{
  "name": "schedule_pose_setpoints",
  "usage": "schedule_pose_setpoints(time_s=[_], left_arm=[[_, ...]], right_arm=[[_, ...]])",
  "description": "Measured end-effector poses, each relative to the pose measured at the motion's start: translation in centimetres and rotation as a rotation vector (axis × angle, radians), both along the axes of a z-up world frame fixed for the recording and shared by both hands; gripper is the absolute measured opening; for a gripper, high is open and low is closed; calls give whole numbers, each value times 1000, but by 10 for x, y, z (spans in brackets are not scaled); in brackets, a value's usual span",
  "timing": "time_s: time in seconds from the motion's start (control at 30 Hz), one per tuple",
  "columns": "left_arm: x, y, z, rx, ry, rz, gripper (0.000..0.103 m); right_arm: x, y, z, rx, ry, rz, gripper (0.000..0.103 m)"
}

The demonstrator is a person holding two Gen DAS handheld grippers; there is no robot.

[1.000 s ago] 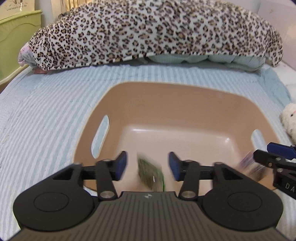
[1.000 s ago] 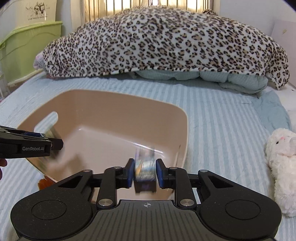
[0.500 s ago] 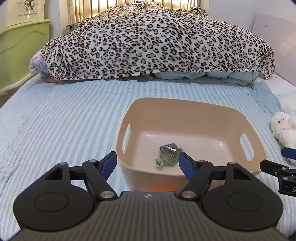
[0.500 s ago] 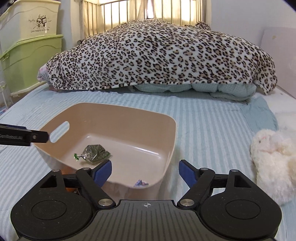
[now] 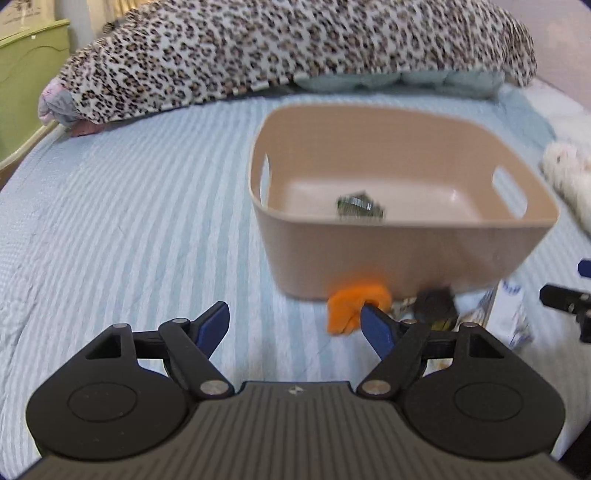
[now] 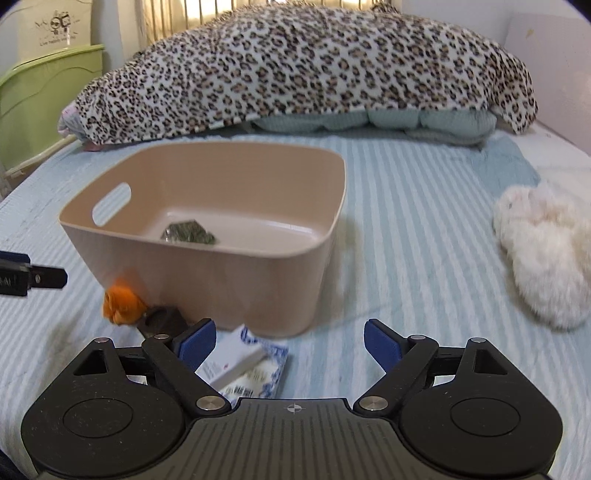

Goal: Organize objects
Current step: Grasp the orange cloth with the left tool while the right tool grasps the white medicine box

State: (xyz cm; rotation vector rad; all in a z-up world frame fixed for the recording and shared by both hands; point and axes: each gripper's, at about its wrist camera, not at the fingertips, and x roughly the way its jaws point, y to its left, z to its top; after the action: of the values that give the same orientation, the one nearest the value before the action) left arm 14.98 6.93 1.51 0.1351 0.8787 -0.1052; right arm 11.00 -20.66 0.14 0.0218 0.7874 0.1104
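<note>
Both claws, left claw (image 5: 291, 325) and right claw (image 6: 290, 341), have just been opening and gape wide, holding nothing.

We see a bed (image 6: 406, 229) covered in a pale blue striped sheet, with a leopard-print blanket (image 6: 303, 70) heaped over light blue bedding at its far end. Green storage bins (image 6: 40, 96) stand stacked at the left. Daylight glows through barred curtains (image 6: 207, 14) behind; a white wall (image 6: 546, 48) rises at right.
</note>
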Motion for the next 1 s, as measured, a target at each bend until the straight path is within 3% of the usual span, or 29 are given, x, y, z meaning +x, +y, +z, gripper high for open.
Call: schedule_pose_setpoints(time_s=[0.13, 0.4, 0.63, 0.93, 1.0], left_arm=[[7, 4, -19, -11, 50, -34, 79], [24, 1, -36, -19, 56, -57, 79], [33, -7, -48, -6, 75, -85, 79], [35, -23, -48, -26, 52, -141, 79], [36, -23, -49, -41, 55, -137, 78]], right_arm=[[-2, 9, -14, 0, 27, -18, 90], [9, 27, -29, 42, 59, -50, 90], [27, 45, -45, -20, 72, -87, 90], [19, 24, -48, 1, 99, -103, 90], [18, 19, -48, 8, 100, -106, 86]])
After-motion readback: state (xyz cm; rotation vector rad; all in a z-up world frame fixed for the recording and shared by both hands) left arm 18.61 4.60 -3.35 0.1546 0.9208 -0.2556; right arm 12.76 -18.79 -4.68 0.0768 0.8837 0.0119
